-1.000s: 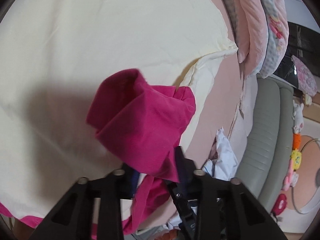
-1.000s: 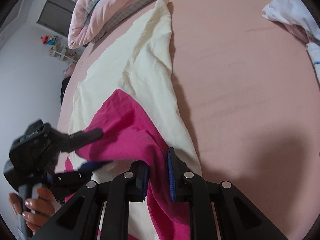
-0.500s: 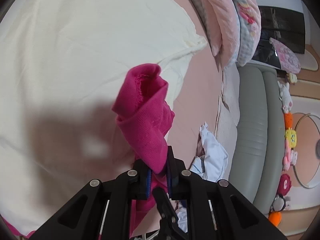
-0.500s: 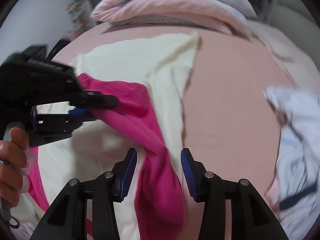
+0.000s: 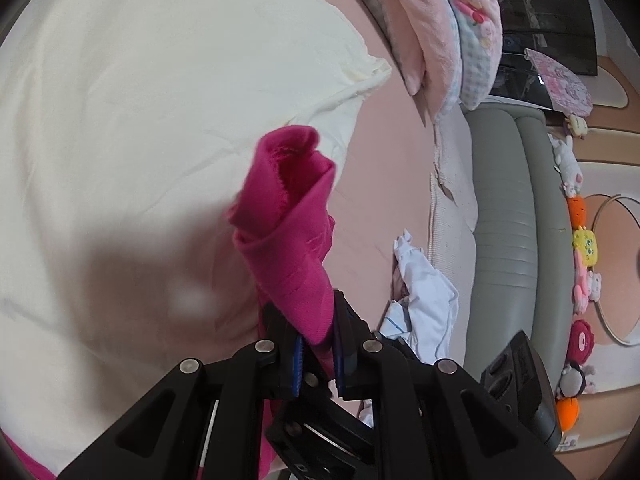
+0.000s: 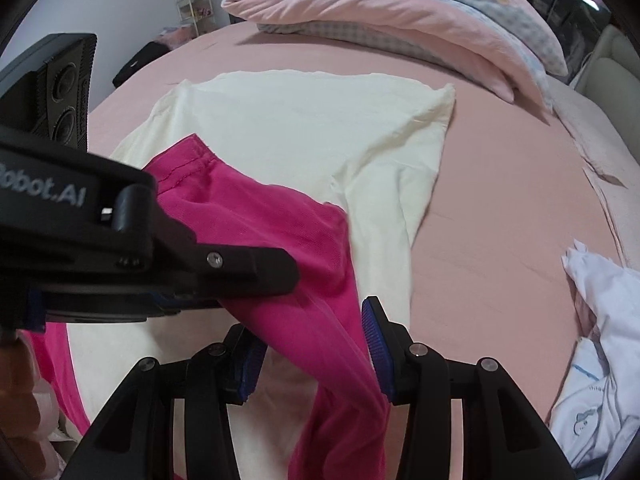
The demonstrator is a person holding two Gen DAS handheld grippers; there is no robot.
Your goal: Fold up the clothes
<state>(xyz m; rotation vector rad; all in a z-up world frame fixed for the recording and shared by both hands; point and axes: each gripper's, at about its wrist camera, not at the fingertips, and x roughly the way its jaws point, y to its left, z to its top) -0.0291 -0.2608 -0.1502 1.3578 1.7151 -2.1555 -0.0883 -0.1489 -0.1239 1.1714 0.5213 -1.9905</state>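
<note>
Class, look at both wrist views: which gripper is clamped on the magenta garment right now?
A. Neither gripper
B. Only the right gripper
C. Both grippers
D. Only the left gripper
D. The left gripper has its pads pressed shut on the magenta garment, while the right gripper stands open, the cloth hanging loose between its fingers.

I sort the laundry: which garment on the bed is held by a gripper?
The magenta garment, clamped by the left gripper; the cream and white garments lie untouched.
</note>
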